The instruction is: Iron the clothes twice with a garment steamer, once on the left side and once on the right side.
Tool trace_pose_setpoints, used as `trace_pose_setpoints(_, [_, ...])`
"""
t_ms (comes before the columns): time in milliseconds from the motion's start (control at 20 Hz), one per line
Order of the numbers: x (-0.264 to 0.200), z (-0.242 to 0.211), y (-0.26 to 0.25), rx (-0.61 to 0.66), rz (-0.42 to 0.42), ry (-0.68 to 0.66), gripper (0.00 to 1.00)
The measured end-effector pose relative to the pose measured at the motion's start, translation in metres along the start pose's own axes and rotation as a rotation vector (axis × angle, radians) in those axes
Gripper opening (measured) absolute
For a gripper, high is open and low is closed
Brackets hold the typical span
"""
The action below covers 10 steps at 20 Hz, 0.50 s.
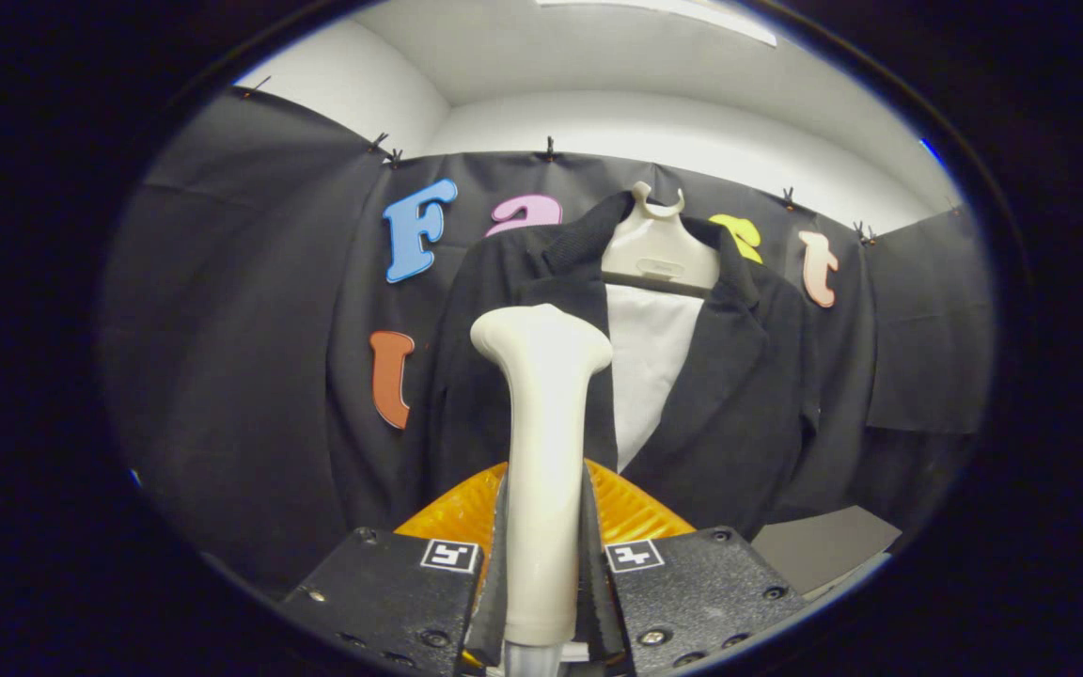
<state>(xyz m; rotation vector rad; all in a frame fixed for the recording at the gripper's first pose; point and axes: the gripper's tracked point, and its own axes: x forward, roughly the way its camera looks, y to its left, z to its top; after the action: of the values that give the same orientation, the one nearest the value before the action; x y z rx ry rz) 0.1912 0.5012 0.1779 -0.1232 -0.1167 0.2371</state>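
Steamer (541, 423): pale handle, upright between my tongs (541, 574), both fingers pressed on its lower shaft; flared head above, facing forward toward the jacket.

Jacket (692, 395): dark, on a pale hanger (659, 249) against the booth wall, beyond the steamer head. Lapels are open over a white panel (650, 367). Steamer head lines up with the lapel on the side where the orange letter hangs; I cannot tell whether head and cloth touch or stand apart.

Step in hand, as I judge it: steamer is secured and presented to the garment, first pass about to start or just starting on that side; nothing shows either side as finished.

Next move calls for: head laid flat near the cloth, a steady stroke down that front panel, grip kept firm so the handle does not twist, then the same on the other side.
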Motion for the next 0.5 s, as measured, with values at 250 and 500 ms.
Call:
trace_pose_setpoints(250, [-0.006, -0.03, 0.007, 0.004, -0.001, 0.048, 0.36])
trace_pose_setpoints(500, [-0.012, -0.059, 0.01, -0.005, -0.007, 0.088, 0.36])
